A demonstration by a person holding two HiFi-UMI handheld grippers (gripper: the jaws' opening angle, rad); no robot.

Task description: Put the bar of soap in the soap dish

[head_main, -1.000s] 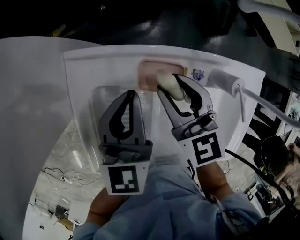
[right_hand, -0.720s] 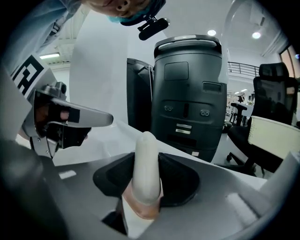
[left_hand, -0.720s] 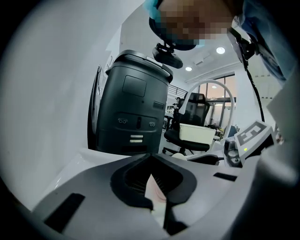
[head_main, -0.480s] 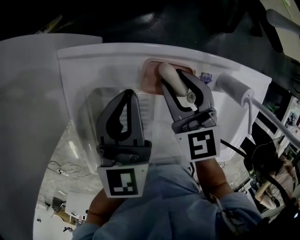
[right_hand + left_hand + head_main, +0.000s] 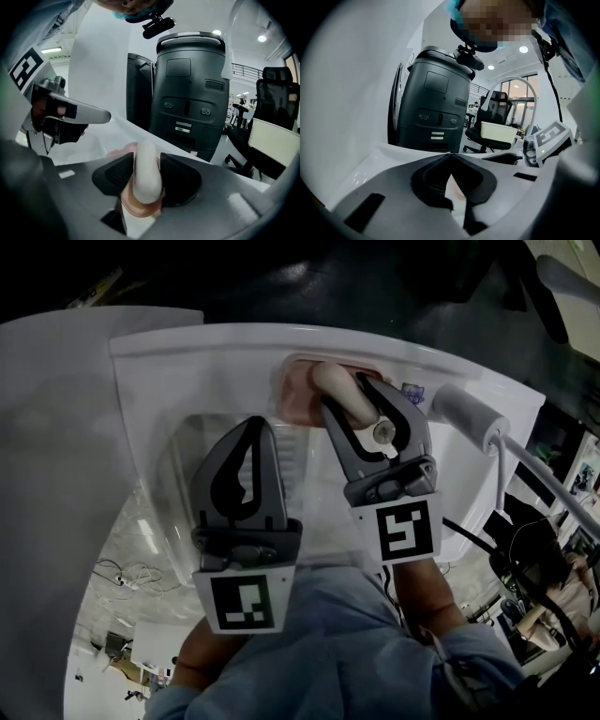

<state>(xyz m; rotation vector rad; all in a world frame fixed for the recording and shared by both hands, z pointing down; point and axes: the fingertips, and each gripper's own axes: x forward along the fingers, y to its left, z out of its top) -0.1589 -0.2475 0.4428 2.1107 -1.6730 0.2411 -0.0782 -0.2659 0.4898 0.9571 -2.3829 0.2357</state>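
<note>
Right gripper (image 5: 148,176) jaws just opened, loose around soap bar (image 5: 342,399) resting in pink soap dish (image 5: 291,395); placement looks nearly done. Left gripper (image 5: 258,427) closed, empty.

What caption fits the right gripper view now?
Right gripper, jaws just opening, with the bar of soap upright between them, its lower end in the pink soap dish.

A: Left gripper (image 5: 451,158)?
B: Tips meet, nothing gripped. Through the gap below them we see something pale pink (image 5: 457,191); can't tell what.
A: Beyond?
B: White rim (image 5: 379,157), then a dark cabinet (image 5: 433,110). To its right, a chair (image 5: 493,108) and a white crate (image 5: 499,131). Right gripper (image 5: 546,140) at the edge.
</note>
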